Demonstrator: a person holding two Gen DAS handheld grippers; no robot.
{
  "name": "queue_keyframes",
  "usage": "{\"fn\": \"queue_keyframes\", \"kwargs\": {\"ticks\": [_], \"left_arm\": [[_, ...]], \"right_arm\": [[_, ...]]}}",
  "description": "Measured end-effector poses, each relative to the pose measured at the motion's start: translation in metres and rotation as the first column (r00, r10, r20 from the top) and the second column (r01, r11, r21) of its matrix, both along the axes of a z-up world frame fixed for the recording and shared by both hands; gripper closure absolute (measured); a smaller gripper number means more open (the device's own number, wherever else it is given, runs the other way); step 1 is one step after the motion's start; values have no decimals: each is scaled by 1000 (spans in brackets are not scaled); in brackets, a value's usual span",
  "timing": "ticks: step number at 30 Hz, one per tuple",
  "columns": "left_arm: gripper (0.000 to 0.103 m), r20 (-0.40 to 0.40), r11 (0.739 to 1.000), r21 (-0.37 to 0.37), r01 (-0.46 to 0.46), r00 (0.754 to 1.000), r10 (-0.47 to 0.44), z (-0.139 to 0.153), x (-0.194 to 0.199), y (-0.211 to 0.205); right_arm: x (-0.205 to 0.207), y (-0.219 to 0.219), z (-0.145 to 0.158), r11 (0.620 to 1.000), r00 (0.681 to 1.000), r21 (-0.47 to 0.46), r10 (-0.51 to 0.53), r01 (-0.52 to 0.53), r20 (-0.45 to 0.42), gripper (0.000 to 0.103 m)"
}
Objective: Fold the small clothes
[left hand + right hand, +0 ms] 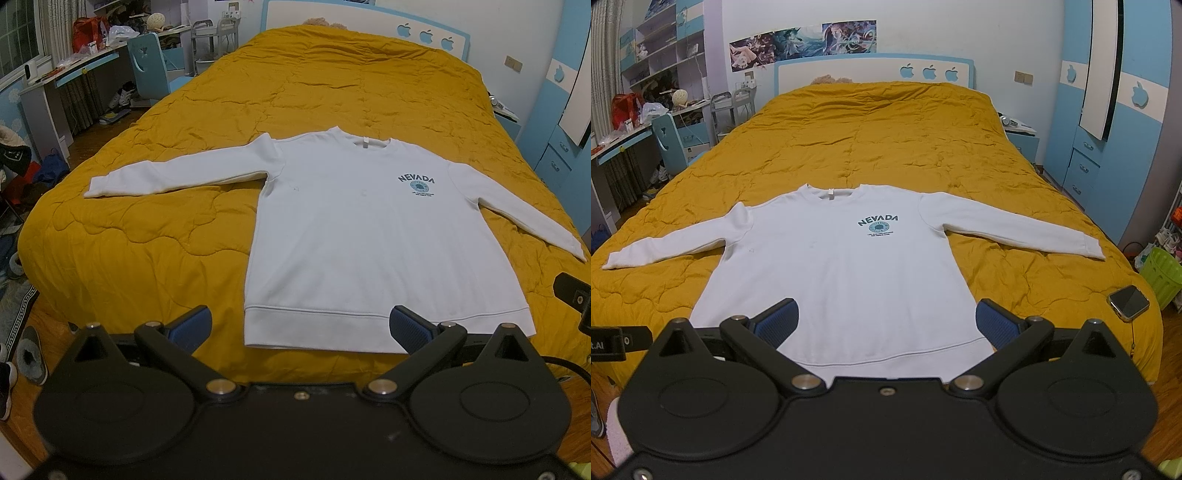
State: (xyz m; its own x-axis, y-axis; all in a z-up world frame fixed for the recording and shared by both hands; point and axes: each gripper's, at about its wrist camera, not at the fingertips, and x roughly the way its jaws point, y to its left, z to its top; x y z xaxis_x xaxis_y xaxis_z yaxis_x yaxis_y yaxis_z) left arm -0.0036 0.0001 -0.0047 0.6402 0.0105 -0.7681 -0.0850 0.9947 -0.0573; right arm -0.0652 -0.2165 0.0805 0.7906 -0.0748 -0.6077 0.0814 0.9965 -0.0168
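A white long-sleeved sweatshirt [354,236] [846,273] with a dark "NEVADA" print lies flat, front up, on the mustard quilt, both sleeves spread outward and the hem toward me. My left gripper [301,330] is open, held above the near edge of the bed at the hem's left part, with nothing between its blue pads. My right gripper [886,321] is open too, hovering over the hem's middle and empty. Part of the right gripper [576,299] shows at the right edge of the left wrist view.
The mustard quilt [886,140] covers the whole bed, with a blue-white headboard [875,70] at the far end. A smartwatch [1129,301] lies on the bed's near right corner. A green bin [1161,275] and blue wardrobe stand right; a desk and chair [147,70] left; slippers [31,356] on the floor.
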Motion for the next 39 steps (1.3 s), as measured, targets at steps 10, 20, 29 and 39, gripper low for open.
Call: {"fn": "queue_keyframes", "kwargs": {"ticks": [10, 20, 29, 39], "left_arm": [[0, 1, 1000, -1, -1, 1000, 1, -1, 0, 1], [0, -5, 1000, 3, 3, 1000, -3, -1, 2, 0], [0, -17, 1000, -18, -4, 1000, 4, -9, 14, 9], [0, 72, 997, -61, -42, 996, 46, -22, 79, 76]], "right_arm": [[-1, 1, 1, 1000, 1000, -1, 1, -1, 1, 0], [-1, 2, 0, 1000, 1000, 0, 1, -1, 1, 0], [1, 6, -5, 1000, 1000, 5, 0, 0, 0, 0], [55, 15, -17, 998, 998, -58, 26, -22, 63, 0]]}}
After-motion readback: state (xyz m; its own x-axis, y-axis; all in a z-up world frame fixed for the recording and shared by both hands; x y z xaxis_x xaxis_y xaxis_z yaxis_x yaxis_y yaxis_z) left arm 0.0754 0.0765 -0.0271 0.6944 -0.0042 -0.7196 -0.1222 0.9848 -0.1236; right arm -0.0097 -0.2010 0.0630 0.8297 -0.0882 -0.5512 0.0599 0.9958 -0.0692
